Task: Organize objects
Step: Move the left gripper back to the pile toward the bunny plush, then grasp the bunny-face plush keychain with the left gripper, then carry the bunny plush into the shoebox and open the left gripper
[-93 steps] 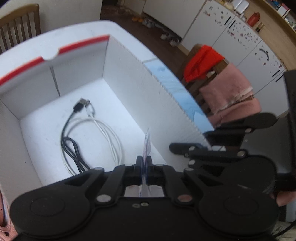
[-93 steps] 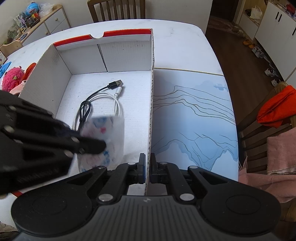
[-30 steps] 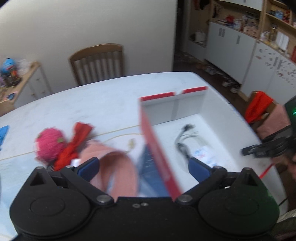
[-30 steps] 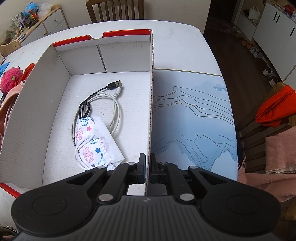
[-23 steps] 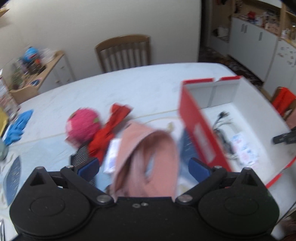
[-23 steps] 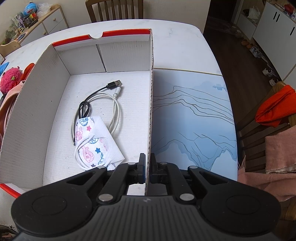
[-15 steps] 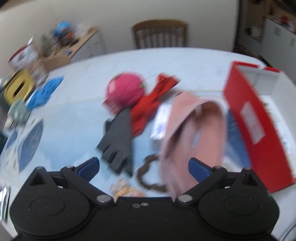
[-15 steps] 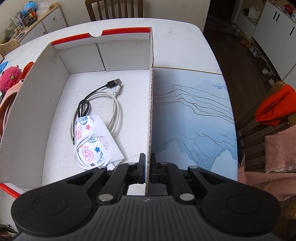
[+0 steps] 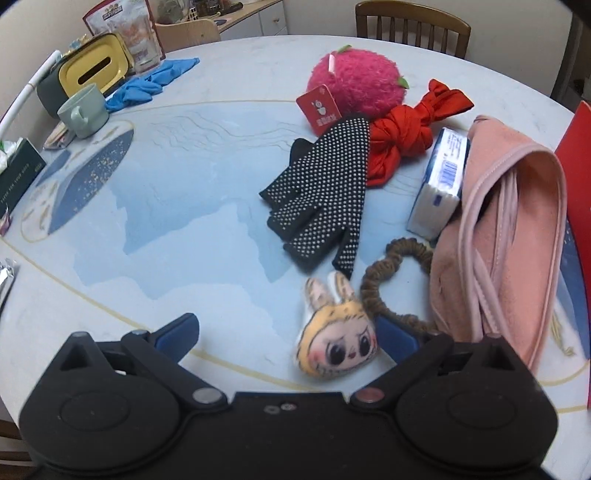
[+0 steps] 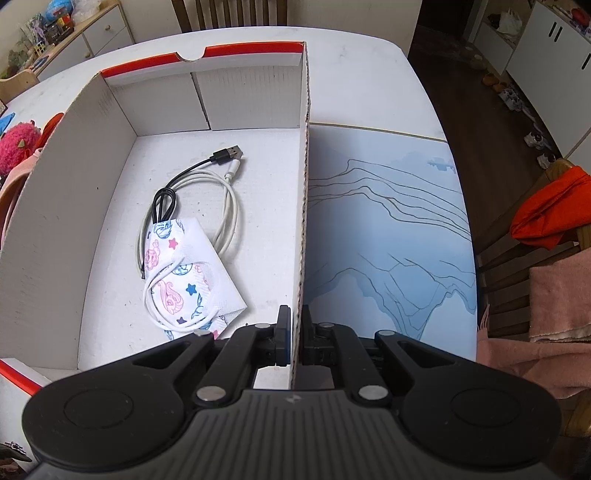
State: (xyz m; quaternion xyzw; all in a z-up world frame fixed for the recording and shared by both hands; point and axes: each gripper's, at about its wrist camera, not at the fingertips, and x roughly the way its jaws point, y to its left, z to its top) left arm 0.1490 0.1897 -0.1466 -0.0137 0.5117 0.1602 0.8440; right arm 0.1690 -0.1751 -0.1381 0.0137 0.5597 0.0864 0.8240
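Note:
My left gripper (image 9: pixel 286 334) hangs open low over the table, and a small plush doll head with rabbit ears (image 9: pixel 336 341) lies between its blue pads, nearer the right one. A brown hair tie (image 9: pixel 391 273), a black dotted glove (image 9: pixel 325 192), a red knotted cloth (image 9: pixel 402 136), a pink plush ball (image 9: pixel 356 79), a tissue pack (image 9: pixel 441 181) and a pink cap (image 9: pixel 513 236) lie beyond. My right gripper (image 10: pixel 293 336) is shut on the right wall of the white cardboard box (image 10: pixel 301 206). Inside the box lie coiled cables (image 10: pixel 207 184) and a patterned face mask (image 10: pixel 184 269).
At the far left of the table stand a green mug (image 9: pixel 83 110), a yellow tissue holder (image 9: pixel 94 72), a blue cloth (image 9: pixel 155 81) and a dark green box (image 9: pixel 18 173). A wooden chair (image 9: pixel 412 22) stands behind the table. Another chair with red and pink cloths (image 10: pixel 550 206) is right of the box.
My left gripper swung left away from the box and sank toward the table, now framing the doll head. The mask it dropped lies in the box. My right gripper has kept still.

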